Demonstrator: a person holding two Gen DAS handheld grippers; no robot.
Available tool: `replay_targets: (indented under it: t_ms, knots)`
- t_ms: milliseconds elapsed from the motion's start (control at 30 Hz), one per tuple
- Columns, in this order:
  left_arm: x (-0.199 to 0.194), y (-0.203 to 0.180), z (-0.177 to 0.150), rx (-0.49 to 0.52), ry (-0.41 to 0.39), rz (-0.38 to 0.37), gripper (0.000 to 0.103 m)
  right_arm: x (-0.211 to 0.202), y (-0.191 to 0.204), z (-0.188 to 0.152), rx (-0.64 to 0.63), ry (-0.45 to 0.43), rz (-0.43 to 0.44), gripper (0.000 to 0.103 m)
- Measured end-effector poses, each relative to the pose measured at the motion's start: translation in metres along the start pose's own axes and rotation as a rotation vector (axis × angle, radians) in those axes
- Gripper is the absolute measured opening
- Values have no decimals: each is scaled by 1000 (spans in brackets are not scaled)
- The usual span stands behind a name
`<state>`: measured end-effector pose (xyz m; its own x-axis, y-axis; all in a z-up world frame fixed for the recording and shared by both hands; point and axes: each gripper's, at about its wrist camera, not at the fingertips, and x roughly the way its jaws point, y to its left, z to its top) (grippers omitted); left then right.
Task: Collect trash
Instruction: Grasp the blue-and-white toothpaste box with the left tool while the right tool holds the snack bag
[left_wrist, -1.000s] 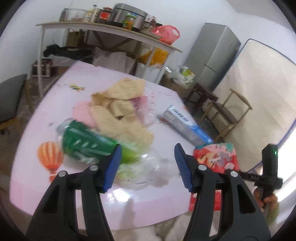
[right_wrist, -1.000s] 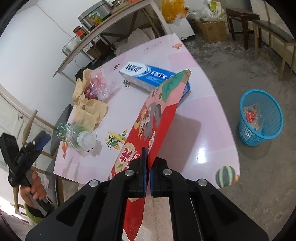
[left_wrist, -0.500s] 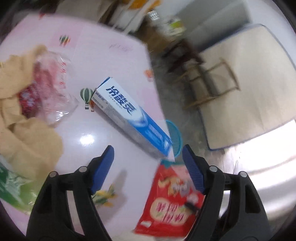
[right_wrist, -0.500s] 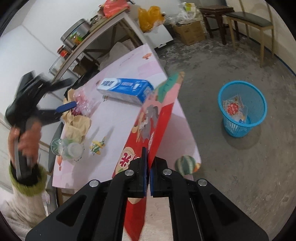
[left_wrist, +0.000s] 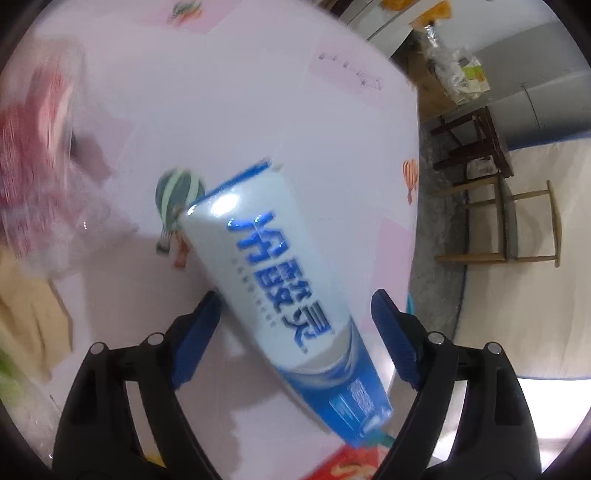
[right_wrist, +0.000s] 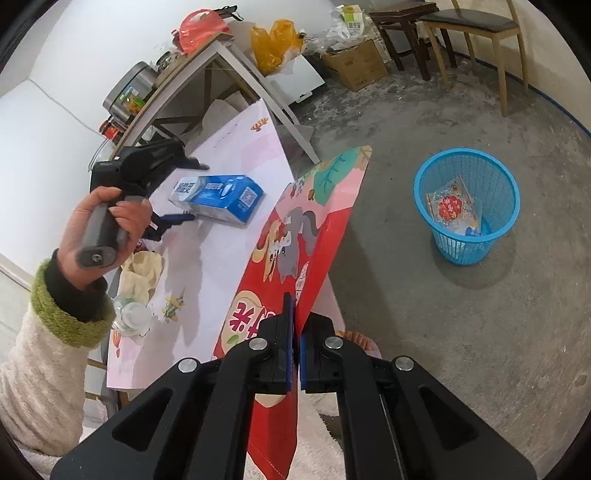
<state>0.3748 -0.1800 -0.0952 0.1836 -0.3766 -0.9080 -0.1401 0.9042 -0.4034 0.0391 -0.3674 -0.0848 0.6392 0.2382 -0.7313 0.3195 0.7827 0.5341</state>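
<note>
— Toothpaste box (left_wrist: 295, 295): where is it seen?

— It is seen lying flat on the pink table (left_wrist: 258, 92), white at one end and blue at the other, beside a printed balloon picture. In the right wrist view the same box (right_wrist: 218, 197) is found near the table's far edge.

— And the left gripper (left_wrist: 295, 332)?

— It is held over the box, pointed steeply down. Its jaws are opening, and the box is framed between the blue pads (left_wrist: 197, 338), which are set apart from its sides; no contact is shown. From the other camera, the left gripper (right_wrist: 181, 192) is seen gripped by a hand (right_wrist: 103, 229) in a fleecy sleeve with a green cuff.

— What is held by the right gripper (right_wrist: 297, 339)?

— A red snack bag (right_wrist: 306, 229) printed with cartoon animals is pinched at its edge between the pads, which are closed tight on it. The bag is held up, above the table's near edge.

— Where is the bin?

— A blue mesh basket (right_wrist: 467, 243) is stood on the concrete floor, well apart from the table, with wrappers already lying inside.

— Anything else on the table?

— Crumpled brown paper (right_wrist: 144, 266) and a clear bottle (right_wrist: 131, 317) are left at the near side, by the sleeve.
</note>
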Motion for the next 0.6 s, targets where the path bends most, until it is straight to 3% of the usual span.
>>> replay_targets:
  t_ms: [133, 300, 500, 600]
  knots:
    - [1, -4, -1, 91, -43, 49, 80, 0, -4, -1, 5, 3, 6, 3]
    - [-2, -13, -5, 255, -36, 94, 76, -2, -7, -1, 7, 0, 12, 3]
    - [-13, -29, -38, 661, 19, 242, 75, -2, -7, -3, 4, 8, 34, 3]
    - [-21, -25, -52, 728, 27, 279, 75, 1, -7, -5, 2, 20, 37, 3]
